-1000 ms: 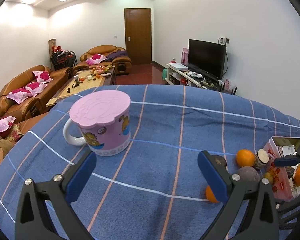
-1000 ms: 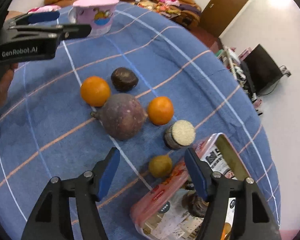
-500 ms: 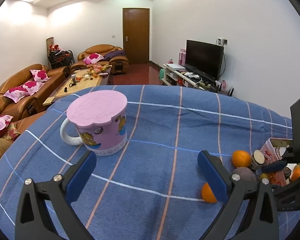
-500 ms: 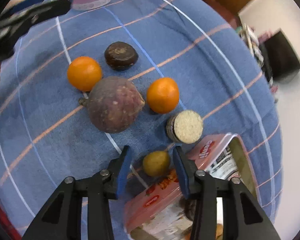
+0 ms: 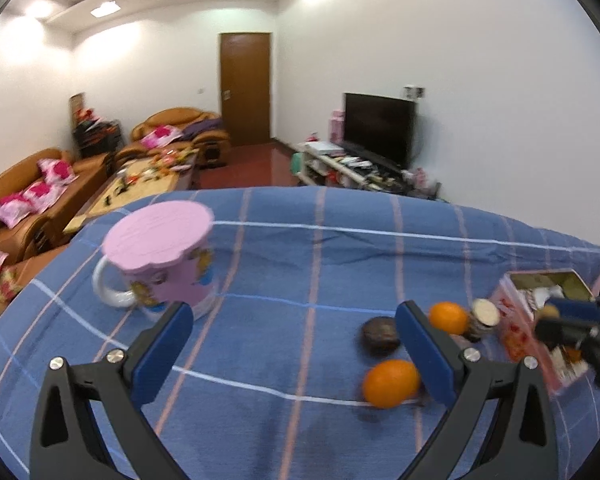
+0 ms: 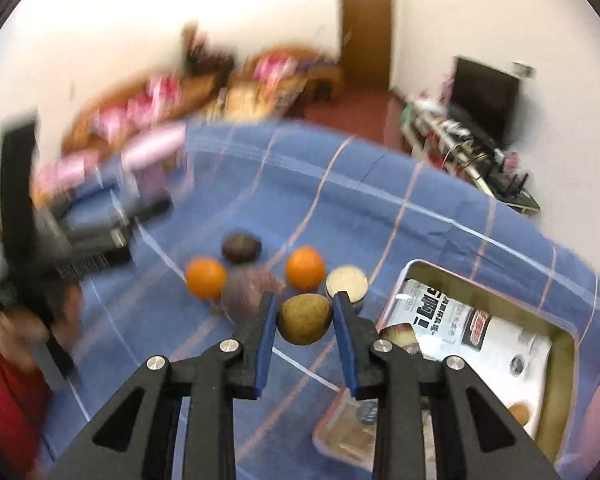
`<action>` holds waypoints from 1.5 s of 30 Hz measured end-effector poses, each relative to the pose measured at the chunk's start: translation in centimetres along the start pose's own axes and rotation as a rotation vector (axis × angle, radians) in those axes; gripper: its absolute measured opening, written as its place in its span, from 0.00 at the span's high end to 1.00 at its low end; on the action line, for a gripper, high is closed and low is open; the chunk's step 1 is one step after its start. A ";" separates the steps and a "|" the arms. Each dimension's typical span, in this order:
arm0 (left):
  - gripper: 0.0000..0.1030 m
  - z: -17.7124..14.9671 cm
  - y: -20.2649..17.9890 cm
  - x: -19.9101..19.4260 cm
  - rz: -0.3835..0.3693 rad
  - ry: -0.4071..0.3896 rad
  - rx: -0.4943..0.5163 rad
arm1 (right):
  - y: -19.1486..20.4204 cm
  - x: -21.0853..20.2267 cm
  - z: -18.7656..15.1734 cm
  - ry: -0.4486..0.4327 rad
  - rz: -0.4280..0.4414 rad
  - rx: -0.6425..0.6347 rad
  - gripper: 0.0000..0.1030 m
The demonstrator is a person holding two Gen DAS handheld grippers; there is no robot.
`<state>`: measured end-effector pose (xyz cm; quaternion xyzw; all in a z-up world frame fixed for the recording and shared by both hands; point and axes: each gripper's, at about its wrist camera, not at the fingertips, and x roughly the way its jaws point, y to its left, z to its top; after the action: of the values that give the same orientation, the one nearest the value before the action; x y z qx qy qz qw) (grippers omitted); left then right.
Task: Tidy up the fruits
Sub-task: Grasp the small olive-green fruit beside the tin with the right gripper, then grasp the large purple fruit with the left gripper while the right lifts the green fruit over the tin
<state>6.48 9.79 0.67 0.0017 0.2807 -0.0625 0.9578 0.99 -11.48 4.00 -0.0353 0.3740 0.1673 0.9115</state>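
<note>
My right gripper [image 6: 305, 312] is shut on a small yellow-green fruit [image 6: 304, 319] and holds it above the blue cloth, just left of the open tin box [image 6: 560, 344]. Behind it lie two oranges [image 6: 205, 279] [image 6: 305, 268], a dark brown fruit [image 6: 241, 246], a large purple fruit [image 6: 242, 294] and a round tan-topped piece [image 6: 347, 281]. My left gripper [image 5: 292, 350] is open and empty over the cloth, with an orange [image 5: 390, 383] and the dark brown fruit [image 5: 380, 335] by its right finger. The right gripper shows at the left wrist view's right edge [image 5: 572, 320].
A pink lidded mug [image 5: 160, 258] stands on the blue striped tablecloth [image 5: 300, 264] at the left. The tin box [image 5: 540, 280] holds packets and some fruit. Sofas, a coffee table and a TV lie beyond the table edge.
My right gripper closed on the yellow-green fruit and lifted it while tilting up. My left gripper swung right, so the fruits now sit nearer its right finger.
</note>
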 end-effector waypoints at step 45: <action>0.48 -2.0 -12.0 -1.7 -0.049 -0.044 0.050 | -3.2 -7.2 -4.7 -0.440 -0.192 0.165 0.70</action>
<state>2.58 -1.83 0.25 0.0175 0.2581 -0.0929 0.9615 -5.90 -17.36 5.47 0.0412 0.1739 0.0525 0.9825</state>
